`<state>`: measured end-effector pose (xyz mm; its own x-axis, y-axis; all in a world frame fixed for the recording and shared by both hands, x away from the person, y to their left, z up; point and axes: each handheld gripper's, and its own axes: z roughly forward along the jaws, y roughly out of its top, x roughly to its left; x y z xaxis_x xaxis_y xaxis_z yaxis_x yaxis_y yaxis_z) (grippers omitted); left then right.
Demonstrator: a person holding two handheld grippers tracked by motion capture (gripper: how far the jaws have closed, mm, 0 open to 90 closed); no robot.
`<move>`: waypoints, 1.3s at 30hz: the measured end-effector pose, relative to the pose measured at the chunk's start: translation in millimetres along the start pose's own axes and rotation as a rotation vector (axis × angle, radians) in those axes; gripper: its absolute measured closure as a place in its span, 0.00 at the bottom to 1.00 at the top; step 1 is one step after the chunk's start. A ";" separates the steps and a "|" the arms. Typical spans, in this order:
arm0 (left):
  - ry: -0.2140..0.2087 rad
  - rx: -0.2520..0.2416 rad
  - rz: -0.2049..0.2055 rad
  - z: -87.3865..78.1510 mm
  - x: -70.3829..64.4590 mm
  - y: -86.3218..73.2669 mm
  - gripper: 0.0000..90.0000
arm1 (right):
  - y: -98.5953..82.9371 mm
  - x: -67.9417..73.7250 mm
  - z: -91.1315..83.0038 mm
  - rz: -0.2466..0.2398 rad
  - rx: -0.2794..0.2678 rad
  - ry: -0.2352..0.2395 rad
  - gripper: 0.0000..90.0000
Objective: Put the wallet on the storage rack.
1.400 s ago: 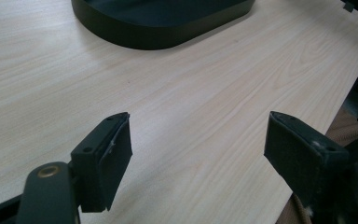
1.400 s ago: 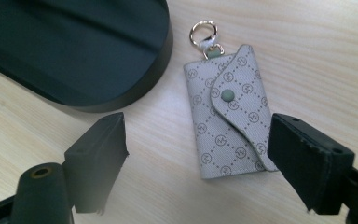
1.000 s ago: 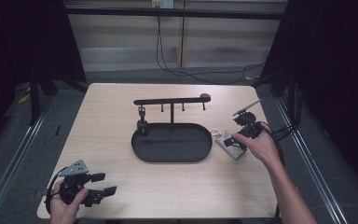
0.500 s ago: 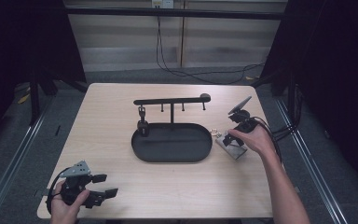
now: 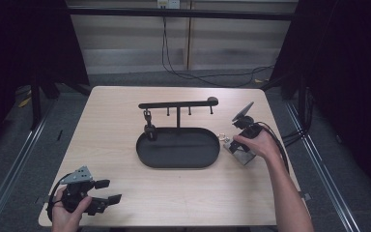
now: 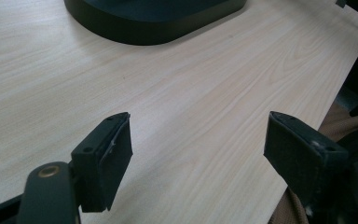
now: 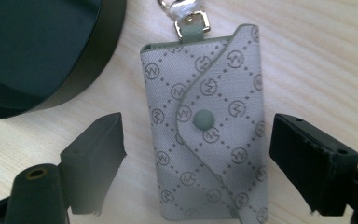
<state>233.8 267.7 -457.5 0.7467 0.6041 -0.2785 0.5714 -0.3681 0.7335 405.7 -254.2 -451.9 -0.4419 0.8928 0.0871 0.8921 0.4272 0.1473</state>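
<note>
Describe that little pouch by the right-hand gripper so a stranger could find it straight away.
Start at the black oval tray in the middle of the table. Just off its right end lies a small grey pouch, between the open right gripper jaws. Nothing else there has its diamond pattern, snap button and metal clasp.

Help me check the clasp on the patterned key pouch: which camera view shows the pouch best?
The right gripper view: the key pouch lies flat between the open right tongs, with its snap button, flap and metal clasp sharp. In the high view it is a small grey shape beside the black tray, partly under the hand.
</note>
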 end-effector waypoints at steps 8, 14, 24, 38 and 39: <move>-0.008 -0.011 0.005 -0.3 -1.3 0.6 0.25 | -3.3 -0.5 8.4 0.008 0.009 -0.024 0.22; 0.002 -0.024 0.002 -2.9 -0.9 0.4 0.25 | -2.4 0.0 12.7 0.003 0.023 -0.028 0.20; -0.004 -0.032 -0.001 -3.3 0.0 0.1 0.25 | 1.4 1.0 19.2 0.001 0.043 -0.044 0.28; -0.012 -0.020 -0.009 -1.8 0.9 -0.2 0.26 | 5.0 5.4 25.9 0.000 0.074 -0.069 0.30; -0.013 -0.018 -0.007 -1.1 0.8 -0.2 0.26 | 5.2 5.6 25.6 0.006 0.076 -0.070 0.31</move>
<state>233.9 268.9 -457.1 0.7469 0.5976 -0.2918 0.5707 -0.3508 0.7424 410.3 -243.4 -475.9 -0.4315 0.9019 0.0178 0.9003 0.4293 0.0713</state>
